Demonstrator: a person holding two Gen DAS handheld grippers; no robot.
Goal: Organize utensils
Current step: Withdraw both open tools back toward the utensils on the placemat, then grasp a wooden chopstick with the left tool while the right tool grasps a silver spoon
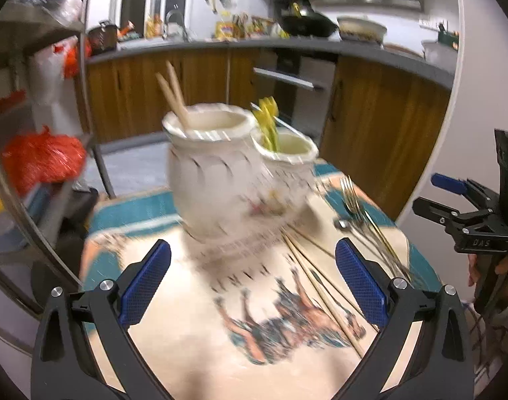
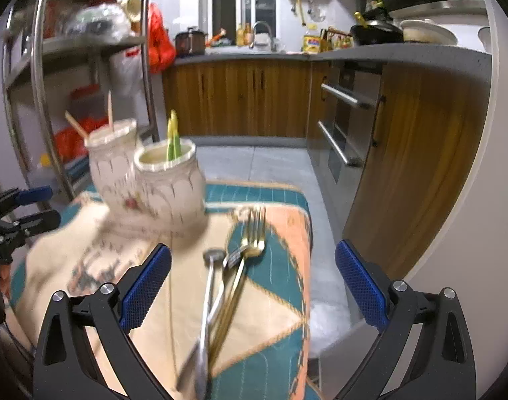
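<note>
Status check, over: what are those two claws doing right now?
Left gripper open, empty. Right gripper open above forks and spoons. Two jars upright beyond. Nothing blocking.

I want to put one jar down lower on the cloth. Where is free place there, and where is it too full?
Free: the pale printed cloth in front of the two jars, left of the thin skewers, under the open left gripper. Crowded: the cloth's right side, where the forks and spoons lie in a pile under the open right gripper.
</note>
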